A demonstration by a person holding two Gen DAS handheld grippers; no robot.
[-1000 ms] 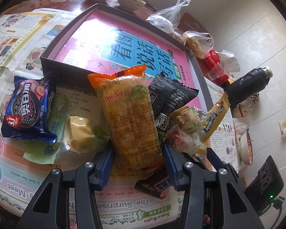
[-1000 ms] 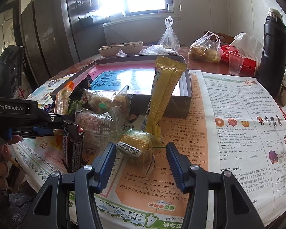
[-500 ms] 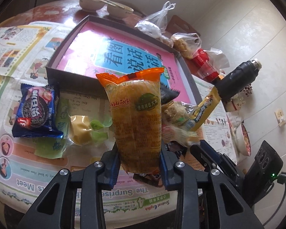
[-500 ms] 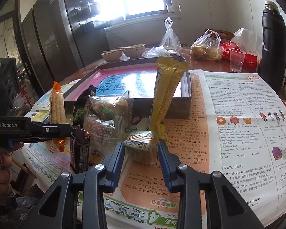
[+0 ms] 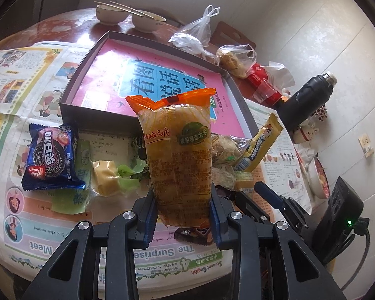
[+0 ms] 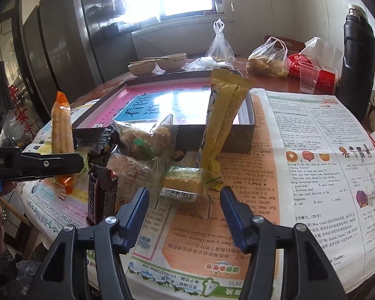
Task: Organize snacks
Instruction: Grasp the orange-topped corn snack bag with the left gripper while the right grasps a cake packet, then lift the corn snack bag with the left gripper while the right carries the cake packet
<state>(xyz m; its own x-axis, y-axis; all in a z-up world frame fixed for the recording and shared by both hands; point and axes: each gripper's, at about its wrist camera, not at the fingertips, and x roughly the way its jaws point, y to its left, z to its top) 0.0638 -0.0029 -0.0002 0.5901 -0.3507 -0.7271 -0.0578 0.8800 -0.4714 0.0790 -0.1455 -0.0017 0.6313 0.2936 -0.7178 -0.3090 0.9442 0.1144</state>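
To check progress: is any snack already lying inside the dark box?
No: the dark box shows only its pink printed bottom, and the snacks lie outside on the newspaper.

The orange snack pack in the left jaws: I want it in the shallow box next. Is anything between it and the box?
Nothing visible blocks it. The orange snack pack is clamped above the table, the box lies just beyond, only its low near wall to clear, and its floor is bare.

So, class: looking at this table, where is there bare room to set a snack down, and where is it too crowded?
Free: the floor of the open box, and the newspaper right of the box, short of the black flask. Crowded: the strip before the box's near wall, around the small barcoded packet, the upright yellow packet and the blue cookie pack.
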